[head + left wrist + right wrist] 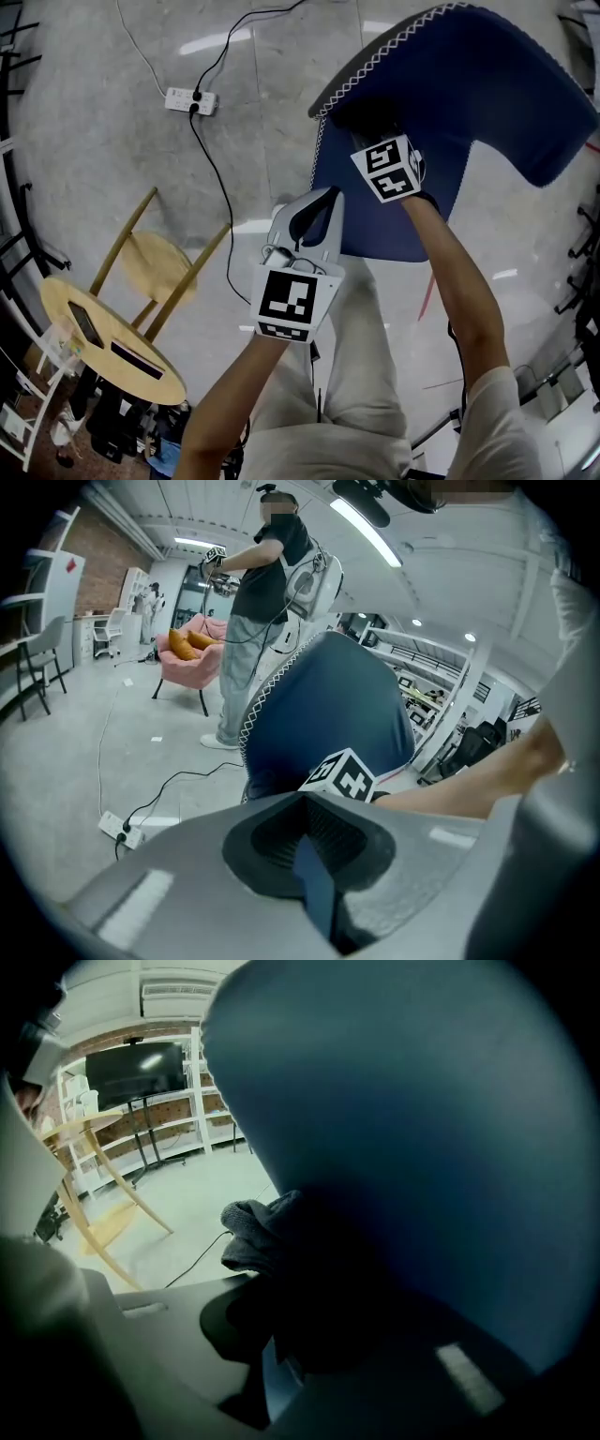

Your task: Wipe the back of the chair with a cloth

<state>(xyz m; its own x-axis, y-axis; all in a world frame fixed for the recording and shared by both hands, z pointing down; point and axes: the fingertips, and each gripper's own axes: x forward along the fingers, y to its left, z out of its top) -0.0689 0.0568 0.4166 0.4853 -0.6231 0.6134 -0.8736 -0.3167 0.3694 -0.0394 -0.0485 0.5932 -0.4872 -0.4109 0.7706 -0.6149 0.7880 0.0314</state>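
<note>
The blue upholstered chair [487, 84] with white zigzag stitching stands at the upper right of the head view. My right gripper [375, 131] is shut on a dark grey cloth [367, 114] and holds it against the chair's back. In the right gripper view the bunched cloth [253, 1232] lies against the blue chair [422, 1101] just beyond the jaws. My left gripper [317, 199] hovers below and left of the chair, jaws shut and holding nothing. In the left gripper view, past my left gripper [305, 841], the chair [328, 705] and the right gripper's marker cube [349, 778] show.
A white power strip [190, 100] with a black cable [217, 178] lies on the grey floor to the left. A round wooden table [56, 300] and a wooden stool [155, 262] stand at the lower left. A person [262, 621] and a pink armchair [192, 658] are farther back.
</note>
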